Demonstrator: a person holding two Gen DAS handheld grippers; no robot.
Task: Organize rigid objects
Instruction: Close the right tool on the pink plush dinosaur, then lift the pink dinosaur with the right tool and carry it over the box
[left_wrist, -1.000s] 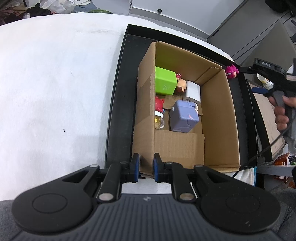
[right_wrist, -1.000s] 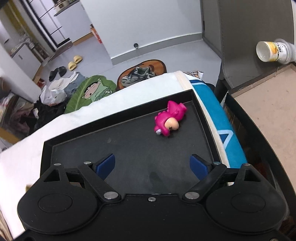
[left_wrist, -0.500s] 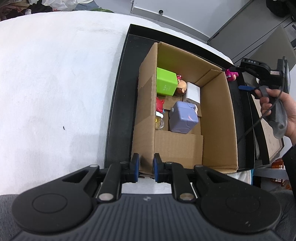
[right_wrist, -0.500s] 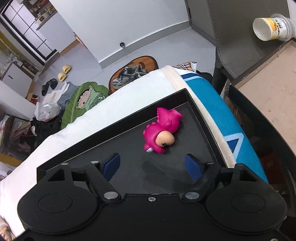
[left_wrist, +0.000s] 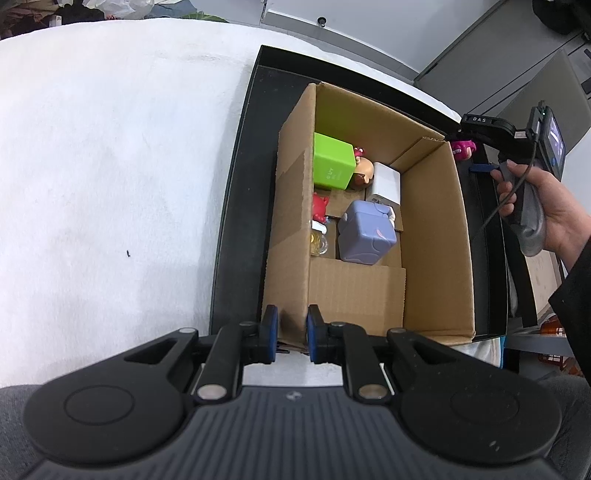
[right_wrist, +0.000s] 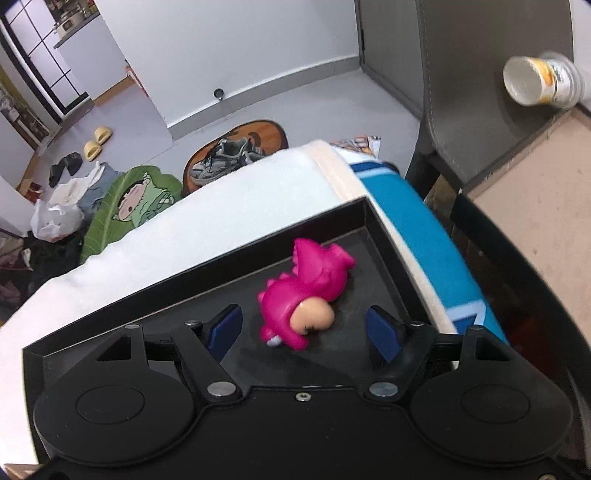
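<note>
A pink dinosaur-suit figure (right_wrist: 306, 291) lies on its side in the far corner of the black tray (right_wrist: 184, 306). My right gripper (right_wrist: 303, 328) straddles it with the jaws closing; both blue pads stand clear of the toy. The left wrist view shows a person's hand (left_wrist: 546, 214) holding that gripper beside the open cardboard box (left_wrist: 436, 240). The box holds a green cube (left_wrist: 332, 160), a lilac cube (left_wrist: 365, 232), a white block (left_wrist: 387, 182) and small figures. My left gripper (left_wrist: 291, 332) is shut on the box's near corner wall.
The tray rests on a white padded surface (left_wrist: 110, 147) with a blue-striped edge (right_wrist: 424, 236). To the right, a paper cup (right_wrist: 539, 81) lies on a tan top beside a grey chair back (right_wrist: 461, 74). Shoes and bags lie on the floor beyond.
My right gripper has sunk toward the pink figure, which now lies between its fingers, and its jaws have narrowed. The left gripper and the box have not moved.
</note>
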